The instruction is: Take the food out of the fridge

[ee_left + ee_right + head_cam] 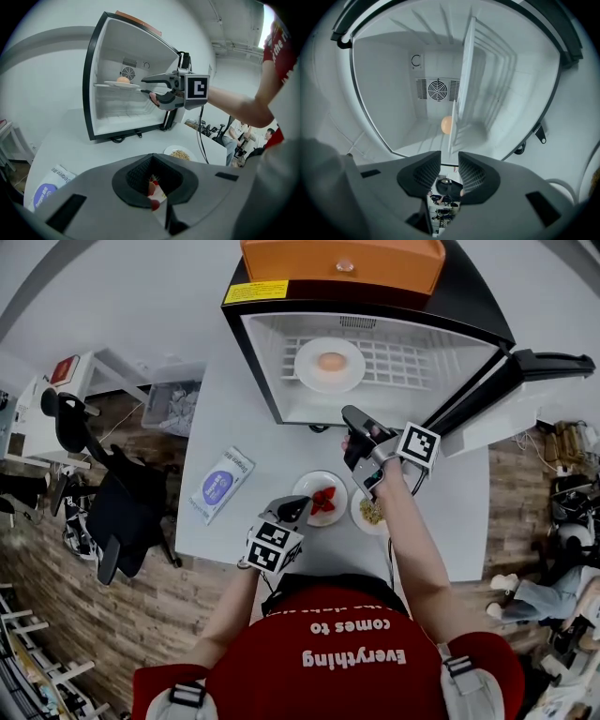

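A small fridge [251, 362] stands open on the white table. On its wire shelf sits a white plate [307, 371] with a round orange food [331, 361], which also shows in the right gripper view [446, 124]. My right gripper [354, 415] hangs level before the opening, open, with nothing between its jaws [449, 168]. On the table lie a plate of strawberries [323, 501] and a plate of beans [372, 512]. My left gripper [298, 507] is shut [153, 157], with its tips over the left rim of the strawberry plate; I cannot tell if it touches.
The fridge door [525, 390] swings out to the right. An orange box [342, 263] lies on the fridge top. A blue and white packet [222, 486] lies left on the table. An office chair [103, 493] stands beyond the table's left edge.
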A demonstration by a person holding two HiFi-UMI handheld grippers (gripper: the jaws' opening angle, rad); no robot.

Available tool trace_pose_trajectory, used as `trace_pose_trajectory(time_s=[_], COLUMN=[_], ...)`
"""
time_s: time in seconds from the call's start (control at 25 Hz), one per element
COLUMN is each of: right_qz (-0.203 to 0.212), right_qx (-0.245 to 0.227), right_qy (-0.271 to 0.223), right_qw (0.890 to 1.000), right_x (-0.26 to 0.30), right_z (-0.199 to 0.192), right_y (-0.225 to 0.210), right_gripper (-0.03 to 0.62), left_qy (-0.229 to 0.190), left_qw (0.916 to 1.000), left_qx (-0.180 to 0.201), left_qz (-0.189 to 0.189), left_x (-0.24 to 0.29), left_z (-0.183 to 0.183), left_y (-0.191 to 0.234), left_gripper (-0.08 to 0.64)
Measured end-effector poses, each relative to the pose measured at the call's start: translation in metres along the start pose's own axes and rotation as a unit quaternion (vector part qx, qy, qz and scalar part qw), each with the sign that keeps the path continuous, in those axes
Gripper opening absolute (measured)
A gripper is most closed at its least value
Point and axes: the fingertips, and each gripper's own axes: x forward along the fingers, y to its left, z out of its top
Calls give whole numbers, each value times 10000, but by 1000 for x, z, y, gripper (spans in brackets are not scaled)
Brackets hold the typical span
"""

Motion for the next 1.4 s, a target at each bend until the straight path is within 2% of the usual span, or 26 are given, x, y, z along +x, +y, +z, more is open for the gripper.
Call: trace_pose_trajectory(time_s=[0.04, 0.16, 0.48, 0.8, 0.88, 1.08, 1.4], right_qz=[-61, -157, -130, -152, -211, -202, -296], right_qx=[27, 127, 384, 904, 963, 925, 1004], right_qy=[-41, -125, -261, -435, -457, -547, -452], right_qw=[10000, 9997, 9988, 9948, 9941, 9940, 9935], right_x=[3, 15, 45, 55, 56, 56, 55], right_z=[3, 9, 25, 37, 36, 39, 35], right_y=[-2, -6, -4, -12, -14, -14, -12], right_gripper=[113, 138, 140, 139, 129, 50, 23], left_qy=[-6, -2, 33, 26, 30, 3, -18], left_qw=[10000, 10000, 10000, 9999, 9999, 10000, 9999], left_qx=[5, 7, -38, -76, -87, -99, -113], left_qz=[5, 20, 64, 84, 75, 8, -19], left_x=[1, 1, -1, -3, -3, 1, 2], left_z=[-1, -4, -6, -8, -9, -9, -8], left_y=[1, 2, 6, 8, 7, 3, 5], left_gripper=[5, 5, 5, 5, 5, 5, 5])
